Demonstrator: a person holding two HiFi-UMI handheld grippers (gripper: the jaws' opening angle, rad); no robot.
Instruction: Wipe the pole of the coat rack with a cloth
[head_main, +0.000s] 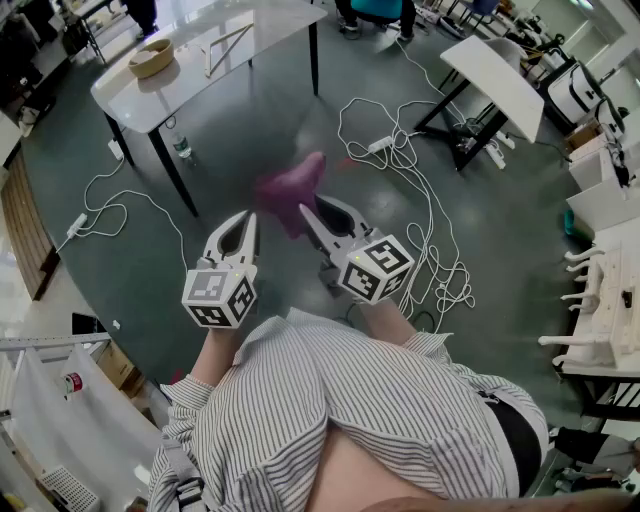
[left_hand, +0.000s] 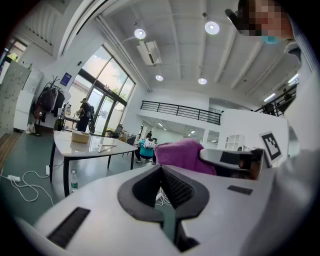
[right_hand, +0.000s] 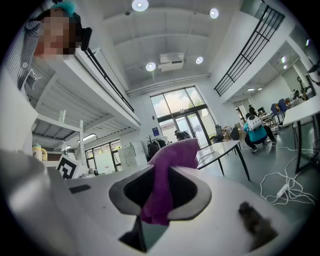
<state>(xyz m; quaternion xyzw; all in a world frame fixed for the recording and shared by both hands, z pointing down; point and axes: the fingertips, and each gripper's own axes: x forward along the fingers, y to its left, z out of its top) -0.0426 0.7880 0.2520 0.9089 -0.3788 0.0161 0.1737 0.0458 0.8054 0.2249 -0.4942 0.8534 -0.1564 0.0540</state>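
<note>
Right hand-held gripper (right_hand: 159, 172) is clamped on the purple cloth (right_hand: 172, 155), which bunches above its jaws. The head view places both at centre frame, over the floor (head_main: 250, 130). Left hand-held gripper (left_hand: 161, 169) is closed and empty, near the right. Only its view shows the coat rack (left_hand: 47, 100), at far left and well apart.

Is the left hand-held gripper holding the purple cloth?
No, the purple cloth is pinched between the jaws of the right hand-held gripper.

Purple cloth (right_hand: 172, 155) in hand-held gripper (right_hand: 162, 172)
</note>
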